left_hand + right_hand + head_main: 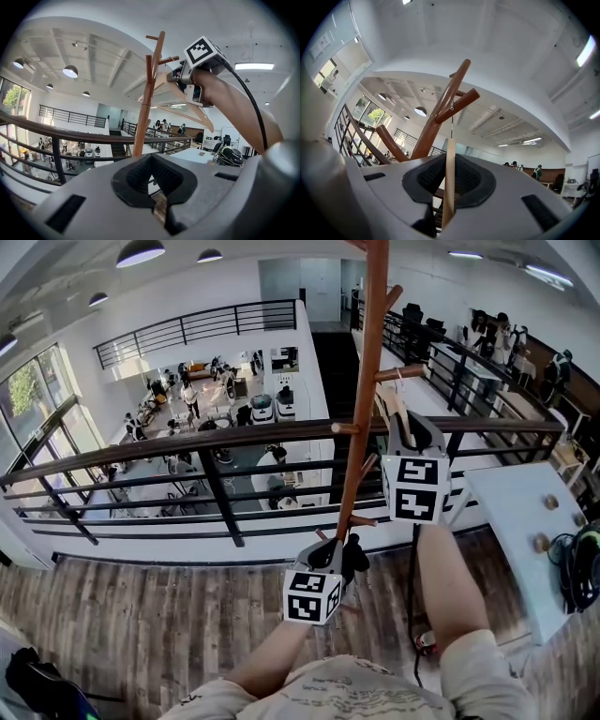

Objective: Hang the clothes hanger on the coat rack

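We hold the clothes hanger [449, 159] in our right gripper [449, 185]. Its jaws are closed on the pale wooden bar, which runs edge-on up between them. The thin wire hook [451, 119] rises from the bar to an upper peg [459, 103] of the coat rack [364, 381] and meets it. We cannot tell whether the hook's weight already rests on the peg.

Our left gripper [154, 183] hangs lower, close beside the rack's brown pole. Its jaws are drawn together with only a slit between them and nothing in it.

The rack stands in front of a dark railing [187, 442], off the left edge of the white desk [511, 512]. The hanger is raised high, near the desk's far left corner.
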The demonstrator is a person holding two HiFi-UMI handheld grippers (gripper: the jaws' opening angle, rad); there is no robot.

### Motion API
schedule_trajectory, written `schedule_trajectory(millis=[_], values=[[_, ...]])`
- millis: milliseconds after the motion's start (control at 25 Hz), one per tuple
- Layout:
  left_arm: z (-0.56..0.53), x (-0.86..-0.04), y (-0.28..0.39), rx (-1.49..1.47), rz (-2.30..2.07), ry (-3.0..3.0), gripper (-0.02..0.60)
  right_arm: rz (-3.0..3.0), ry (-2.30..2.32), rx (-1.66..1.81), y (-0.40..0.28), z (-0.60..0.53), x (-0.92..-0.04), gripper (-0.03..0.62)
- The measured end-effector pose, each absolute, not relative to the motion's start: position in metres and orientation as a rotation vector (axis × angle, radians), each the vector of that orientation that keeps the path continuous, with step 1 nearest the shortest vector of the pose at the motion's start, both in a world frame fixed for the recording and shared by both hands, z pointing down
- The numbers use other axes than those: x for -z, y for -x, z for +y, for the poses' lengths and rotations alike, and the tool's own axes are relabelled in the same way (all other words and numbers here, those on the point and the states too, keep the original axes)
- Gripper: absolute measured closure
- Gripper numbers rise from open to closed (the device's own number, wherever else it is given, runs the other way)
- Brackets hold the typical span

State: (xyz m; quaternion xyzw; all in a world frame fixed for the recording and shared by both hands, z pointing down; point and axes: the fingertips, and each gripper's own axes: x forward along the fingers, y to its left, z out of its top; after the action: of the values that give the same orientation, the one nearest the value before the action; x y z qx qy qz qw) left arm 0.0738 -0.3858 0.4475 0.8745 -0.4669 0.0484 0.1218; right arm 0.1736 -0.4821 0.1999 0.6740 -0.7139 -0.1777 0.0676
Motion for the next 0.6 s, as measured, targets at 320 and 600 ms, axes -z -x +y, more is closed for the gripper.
schedule_trajectory(millis=[320,600], values=[[-0.386,-0.451,-0.064,-0.138,-1.347,-2.552,0.589,-2.034,-2.021,0.579,-0.163,-0.491,-0.21,0.542],[-0.392,-0.457,-0.049,-0.129,-1.355,-2.531,0.591,-1.965,-2.034,0.61,-0.157,-0.497,-0.215,0.536]])
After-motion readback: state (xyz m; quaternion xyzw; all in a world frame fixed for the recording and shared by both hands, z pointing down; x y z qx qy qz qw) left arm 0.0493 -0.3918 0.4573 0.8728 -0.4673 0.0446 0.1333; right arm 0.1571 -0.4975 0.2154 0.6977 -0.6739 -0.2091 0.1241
